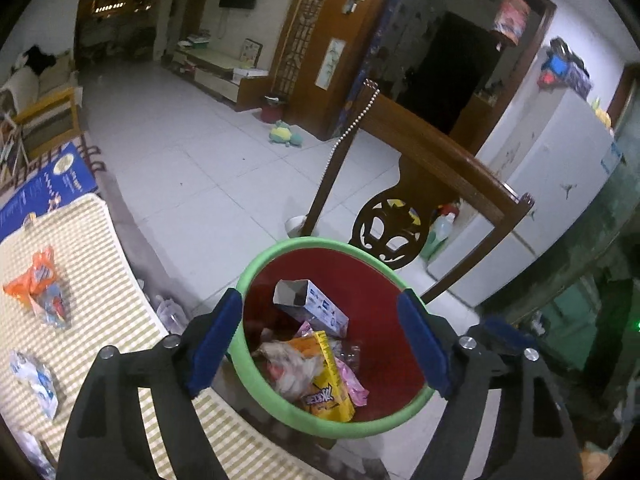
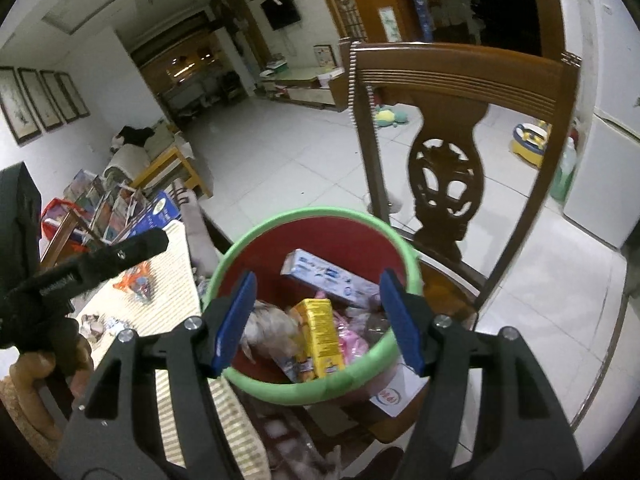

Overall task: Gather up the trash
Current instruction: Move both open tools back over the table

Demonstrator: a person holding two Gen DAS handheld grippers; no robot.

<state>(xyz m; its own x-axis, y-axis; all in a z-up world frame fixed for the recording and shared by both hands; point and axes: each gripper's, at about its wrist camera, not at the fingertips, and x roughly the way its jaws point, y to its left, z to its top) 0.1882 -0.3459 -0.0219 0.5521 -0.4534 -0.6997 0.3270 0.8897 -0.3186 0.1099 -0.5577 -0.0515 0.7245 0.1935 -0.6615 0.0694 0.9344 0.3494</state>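
right gripper (image 2: 318,316) jaws spread, above trash bin (image 2: 256,384)

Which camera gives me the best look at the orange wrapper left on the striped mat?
Left wrist view: the orange wrapper lies unobstructed on the striped mat, its crumpled shape clear. In the right wrist view it is small, distant and partly hidden behind the left gripper.

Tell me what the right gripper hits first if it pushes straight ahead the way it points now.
Probably the trash in the red bin: the open, empty right gripper points into its mouth, and the yellow box lies closest on that line. Depth is unclear, so the green rim could come first.
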